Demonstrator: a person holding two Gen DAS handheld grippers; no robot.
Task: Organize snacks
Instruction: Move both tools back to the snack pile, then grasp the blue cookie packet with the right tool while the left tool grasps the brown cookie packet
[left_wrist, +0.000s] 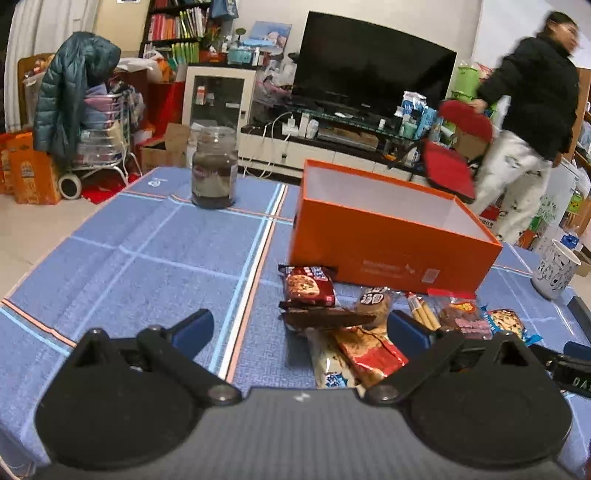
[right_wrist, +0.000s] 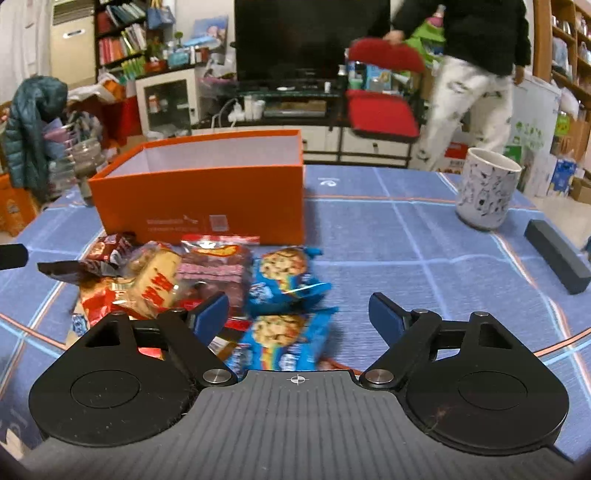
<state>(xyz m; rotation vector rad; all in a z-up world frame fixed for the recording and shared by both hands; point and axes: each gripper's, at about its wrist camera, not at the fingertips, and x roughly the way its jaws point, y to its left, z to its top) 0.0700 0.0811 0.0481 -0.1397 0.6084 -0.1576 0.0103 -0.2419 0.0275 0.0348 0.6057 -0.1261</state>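
An open orange box (left_wrist: 388, 254) (right_wrist: 199, 199) with a white inside stands on the blue checked tablecloth (left_wrist: 155, 258). In front of it lies a pile of snack packets: a brown cookie packet (left_wrist: 306, 286), a flat dark brown packet (left_wrist: 325, 317), a red packet (left_wrist: 369, 354) and two blue cookie packets (right_wrist: 282, 273) (right_wrist: 284, 332). My left gripper (left_wrist: 301, 328) is open just above the near end of the pile, with the dark brown packet between its fingers, untouched. My right gripper (right_wrist: 298, 312) is open over the nearer blue packet, and the pads do not press it.
A glass jar (left_wrist: 214, 170) stands far left of the box. A white patterned mug (right_wrist: 485, 188) and a dark grey block (right_wrist: 557, 254) sit on the right side. Behind the table a person (left_wrist: 532, 99) holds a red folding chair (right_wrist: 380, 110) near the TV.
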